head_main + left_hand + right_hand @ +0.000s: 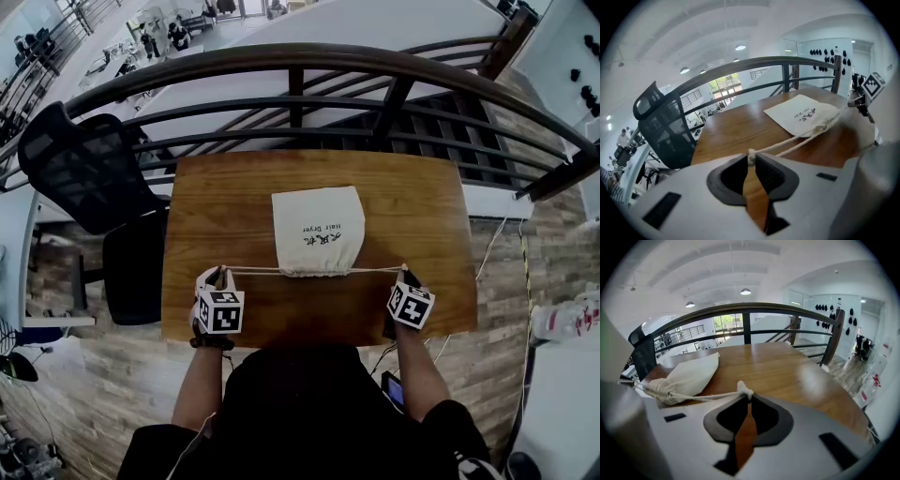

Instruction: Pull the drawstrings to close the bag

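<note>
Off the left edge of the one brown wooden worktop [234, 187] stands a single black mesh office chair [80, 164], close to the far left corner. My left gripper [222, 272], one of two with marker cubes, sits near the near edge, a little in from the near left corner. Its jaws are pinched together on the knotted end of the left drawstring [255, 271], a white twisted cord; in the left gripper view the knot [751, 155] sits right at the jaw tips, and two strands run from it to the bag. There is one cream rectangular cloth bag [317, 225] with black print, lying flat in the middle of the worktop. Its gathered mouth [314, 270] faces the near edge and is bunched tight. The right drawstring [375, 271], the second white cord, runs taut from the mouth to my right gripper [405, 273], which is near the near edge and in from the near right corner. Those jaws are closed on the cord's knot [744, 390]. The two cords make one straight line parallel to the near edge. Bare wood lies on both sides of the bag and between each gripper and its side edge. Beyond the far edge curves a dark metal railing [295, 94].
</note>
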`<state>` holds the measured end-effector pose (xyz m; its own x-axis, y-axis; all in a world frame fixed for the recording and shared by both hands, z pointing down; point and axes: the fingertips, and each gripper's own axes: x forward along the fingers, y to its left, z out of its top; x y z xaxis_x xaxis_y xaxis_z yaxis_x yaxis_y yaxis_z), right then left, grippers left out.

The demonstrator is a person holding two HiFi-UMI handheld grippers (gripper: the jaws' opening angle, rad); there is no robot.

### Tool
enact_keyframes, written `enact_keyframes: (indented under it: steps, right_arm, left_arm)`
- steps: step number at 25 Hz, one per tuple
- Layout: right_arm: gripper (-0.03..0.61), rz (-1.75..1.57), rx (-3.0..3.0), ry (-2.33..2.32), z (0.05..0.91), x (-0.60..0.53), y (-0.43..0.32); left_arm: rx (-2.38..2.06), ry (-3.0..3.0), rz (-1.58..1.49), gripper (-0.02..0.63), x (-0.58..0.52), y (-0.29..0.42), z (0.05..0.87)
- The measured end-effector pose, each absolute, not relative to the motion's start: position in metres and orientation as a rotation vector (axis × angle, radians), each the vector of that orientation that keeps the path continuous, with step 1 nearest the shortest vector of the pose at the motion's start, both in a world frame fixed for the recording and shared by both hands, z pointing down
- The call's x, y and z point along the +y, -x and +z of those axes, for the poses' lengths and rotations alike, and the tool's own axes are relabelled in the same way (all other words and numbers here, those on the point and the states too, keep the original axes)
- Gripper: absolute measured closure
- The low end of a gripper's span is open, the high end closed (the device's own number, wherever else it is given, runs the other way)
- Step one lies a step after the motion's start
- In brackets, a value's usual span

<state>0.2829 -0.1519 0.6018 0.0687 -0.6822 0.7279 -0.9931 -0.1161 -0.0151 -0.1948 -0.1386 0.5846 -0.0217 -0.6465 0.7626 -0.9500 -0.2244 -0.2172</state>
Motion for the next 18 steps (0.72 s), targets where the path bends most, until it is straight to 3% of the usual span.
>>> enact_keyframes:
  steps: [18]
  right_arm:
    - [0.555, 0.709, -1.61, -1.888, 0.591, -0.157, -0.299]
  left_arm:
    - [-1.707, -1.803, 1.03, 0.554, -0.141, 0.217, 0.593]
